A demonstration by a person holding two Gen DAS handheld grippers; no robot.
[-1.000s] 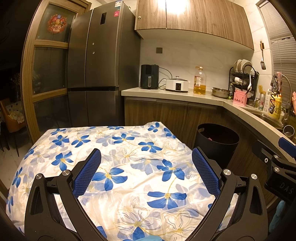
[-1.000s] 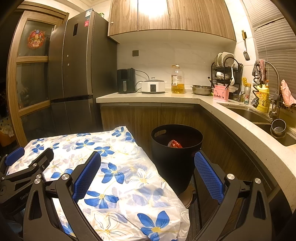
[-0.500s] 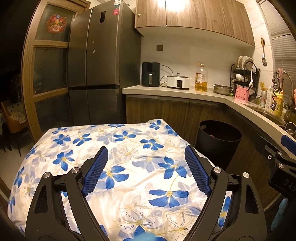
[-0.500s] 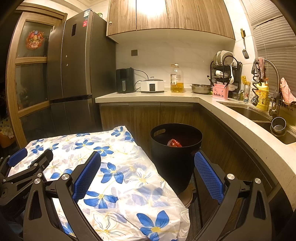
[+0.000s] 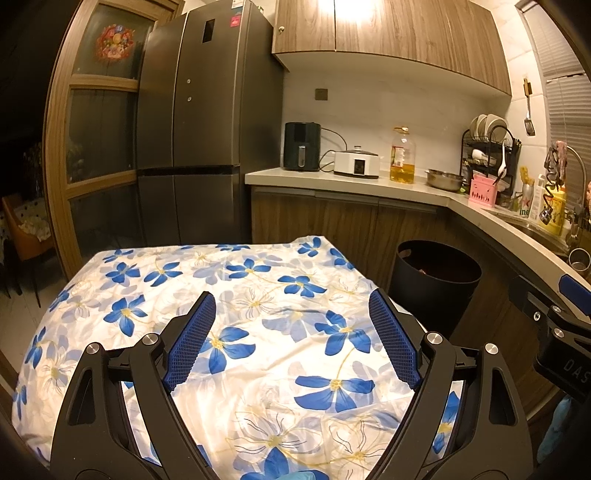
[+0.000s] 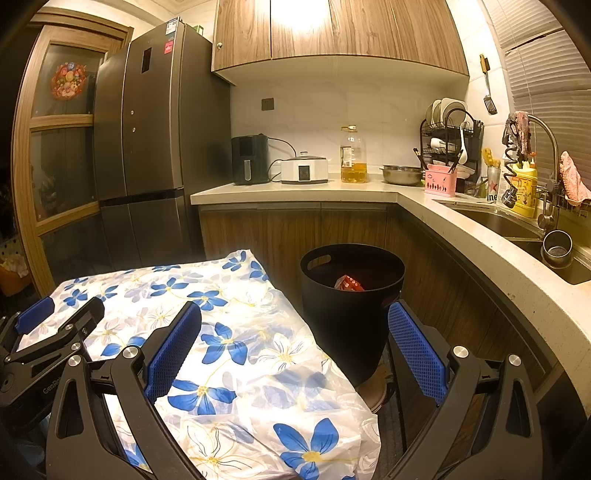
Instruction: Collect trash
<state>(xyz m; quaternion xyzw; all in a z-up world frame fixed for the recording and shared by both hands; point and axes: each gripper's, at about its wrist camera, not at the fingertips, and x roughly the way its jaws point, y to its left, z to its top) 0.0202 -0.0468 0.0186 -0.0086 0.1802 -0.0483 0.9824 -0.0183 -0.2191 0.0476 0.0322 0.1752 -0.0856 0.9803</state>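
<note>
Table: flowered cloth [image 5: 258,332], bare of items
Room: kitchen, counter [image 6: 295,192] far, fridge [image 5: 207,129] left
Bin [image 6: 351,295]: right of table, red wrapper [image 6: 349,283] inside
Left gripper [image 5: 291,339]: apart, empty
Right gripper [image 6: 293,350]: apart, empty

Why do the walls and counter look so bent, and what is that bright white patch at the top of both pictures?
Left wrist view: the fisheye lens bows the door frame and counter; lamp glare washes out the upper cabinet. Right wrist view: same curving along the counter, same glare on the cabinet, and the bin interior sits in deep shadow.
</note>
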